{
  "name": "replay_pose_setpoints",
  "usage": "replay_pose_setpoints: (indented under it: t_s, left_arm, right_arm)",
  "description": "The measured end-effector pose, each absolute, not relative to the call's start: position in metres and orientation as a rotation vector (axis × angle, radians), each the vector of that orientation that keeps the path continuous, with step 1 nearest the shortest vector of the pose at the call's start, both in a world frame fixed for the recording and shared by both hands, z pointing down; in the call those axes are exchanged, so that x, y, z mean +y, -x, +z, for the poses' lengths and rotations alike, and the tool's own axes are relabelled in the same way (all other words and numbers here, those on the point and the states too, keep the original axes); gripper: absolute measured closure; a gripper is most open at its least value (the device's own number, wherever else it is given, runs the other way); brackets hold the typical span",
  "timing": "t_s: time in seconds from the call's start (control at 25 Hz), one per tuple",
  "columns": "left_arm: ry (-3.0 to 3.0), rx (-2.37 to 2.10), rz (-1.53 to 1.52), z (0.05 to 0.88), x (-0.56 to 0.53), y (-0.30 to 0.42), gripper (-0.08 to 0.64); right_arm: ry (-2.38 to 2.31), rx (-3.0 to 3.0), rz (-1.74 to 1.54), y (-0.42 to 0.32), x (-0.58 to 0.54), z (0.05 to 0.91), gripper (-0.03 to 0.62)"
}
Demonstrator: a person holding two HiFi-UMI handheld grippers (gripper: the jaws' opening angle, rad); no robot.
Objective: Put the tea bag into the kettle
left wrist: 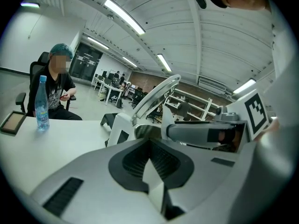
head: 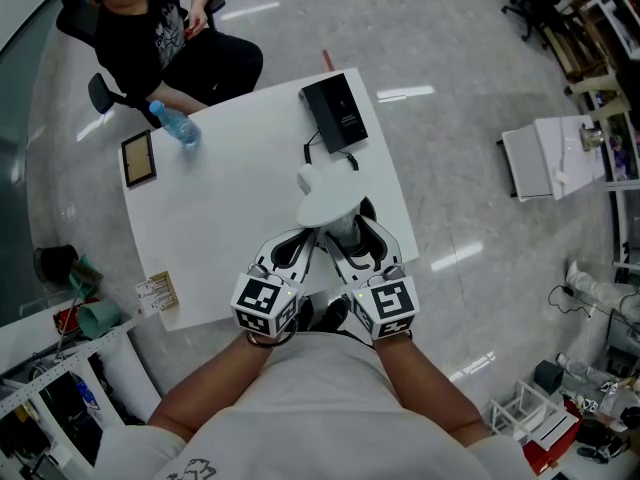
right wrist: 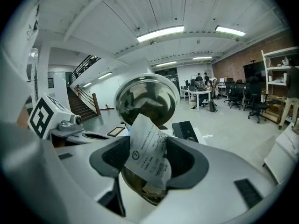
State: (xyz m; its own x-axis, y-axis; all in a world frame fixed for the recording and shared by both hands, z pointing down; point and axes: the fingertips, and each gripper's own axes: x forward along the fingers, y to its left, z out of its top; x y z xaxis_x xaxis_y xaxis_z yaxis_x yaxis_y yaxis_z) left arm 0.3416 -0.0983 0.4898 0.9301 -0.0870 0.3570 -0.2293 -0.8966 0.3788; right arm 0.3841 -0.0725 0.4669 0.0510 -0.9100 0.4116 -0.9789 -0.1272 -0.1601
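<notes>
A kettle [head: 345, 230] stands near the front edge of the white table [head: 220, 218], its white lid [head: 330, 206] tipped up. In the right gripper view the lid's shiny steel underside [right wrist: 147, 97] faces me above the kettle's mouth [right wrist: 138, 190]. My right gripper [right wrist: 149, 164] hangs over that mouth, jaws wide apart; a white printed tea bag packet [right wrist: 148, 150] stands tilted between them, its lower end dipping into the opening, and the pads do not press on it. My left gripper [left wrist: 152, 160], just left of the kettle, is shut on a thin white paper scrap [left wrist: 152, 178].
A person [head: 150, 28] sits at the table's far left corner. Near that corner lie a water bottle [head: 175, 123] and a small framed board [head: 138, 158]. A black box [head: 335, 111] with a cable sits behind the kettle. A small card [head: 157, 291] lies at the left front corner.
</notes>
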Motion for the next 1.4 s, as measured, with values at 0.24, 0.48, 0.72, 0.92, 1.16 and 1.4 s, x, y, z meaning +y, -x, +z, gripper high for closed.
replay_pose_setpoints:
  t_s: [0.24, 0.48, 0.72, 0.92, 1.16, 1.4]
  left_arm:
    - [-2.675, -0.231, 0.459, 0.487, -0.096, -0.341, 0.551]
    - [-2.675, -0.228, 0.459, 0.487, -0.093, -0.341, 0.551]
    - [-2.689, -0.231, 0.442, 0.480, -0.086, -0.339, 0.551]
    - [-2.715, -0.237, 0.414, 0.469, -0.074, -0.336, 0.551]
    - [-2.748, -0.223, 0.391, 0.455, -0.048, -0.331, 0.551]
    - [-2.791, -0.203, 0.345, 0.438, -0.017, -0.329, 0.551]
  right_arm:
    - [-2.159, -1.961, 0.615, -0.383, -0.070, 0.464, 0.350]
    - [-2.167, -1.951, 0.607, -0.384, -0.067, 0.462, 0.350]
    - [-2.157, -1.968, 0.596, -0.379, -0.059, 0.457, 0.353]
    - [-2.169, -1.969, 0.530, -0.375, -0.044, 0.444, 0.449]
    - [-2.198, -1.981, 0.482, -0.367, -0.018, 0.426, 0.523]
    - [-2.200, -2.026, 0.448, -0.356, 0.015, 0.409, 0.581]
